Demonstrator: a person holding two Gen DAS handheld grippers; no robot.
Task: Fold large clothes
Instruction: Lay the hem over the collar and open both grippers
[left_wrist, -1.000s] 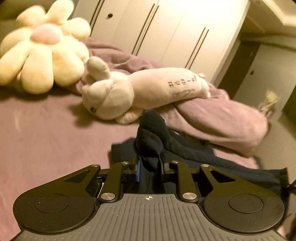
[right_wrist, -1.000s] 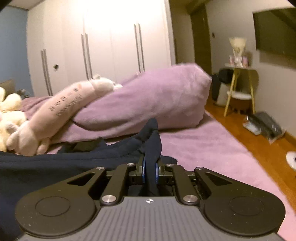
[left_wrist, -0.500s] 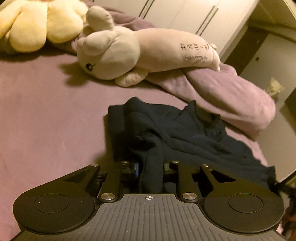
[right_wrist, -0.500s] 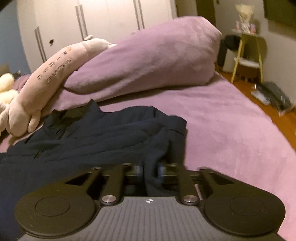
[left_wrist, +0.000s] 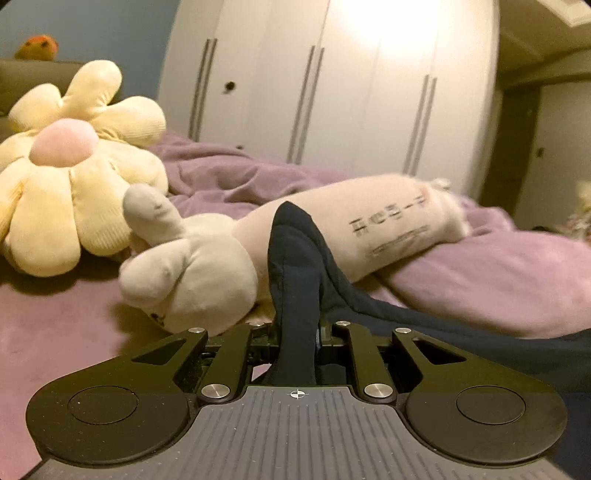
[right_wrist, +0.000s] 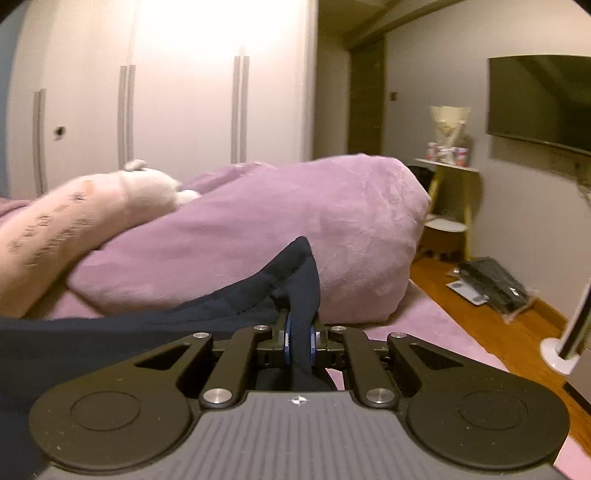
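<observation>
Two grippers are each clamped on the same navy garment (left_wrist: 388, 314), so you have it by two points and raised off the purple bed (left_wrist: 55, 332). Your left gripper (left_wrist: 297, 334) pinches a thick peak of the cloth that stands up between its fingers, right in front of the long plush toy (left_wrist: 332, 236). Your right gripper (right_wrist: 299, 338) bites a thinner edge, with the fabric trailing away to its left across the frame and the heaped purple duvet (right_wrist: 295, 229) just behind.

As for progress, no neat fold is visible from either wrist view: the cloth between your hands hangs in a loose, sagging band, and its lower part is hidden below the grippers. I judge you are early or mid-fold at best. What remains is to lay the garment flat on the open bedding, bring one half over the other, and square it up. The flower cushion (left_wrist: 62, 173) sits well clear to the left.
</observation>
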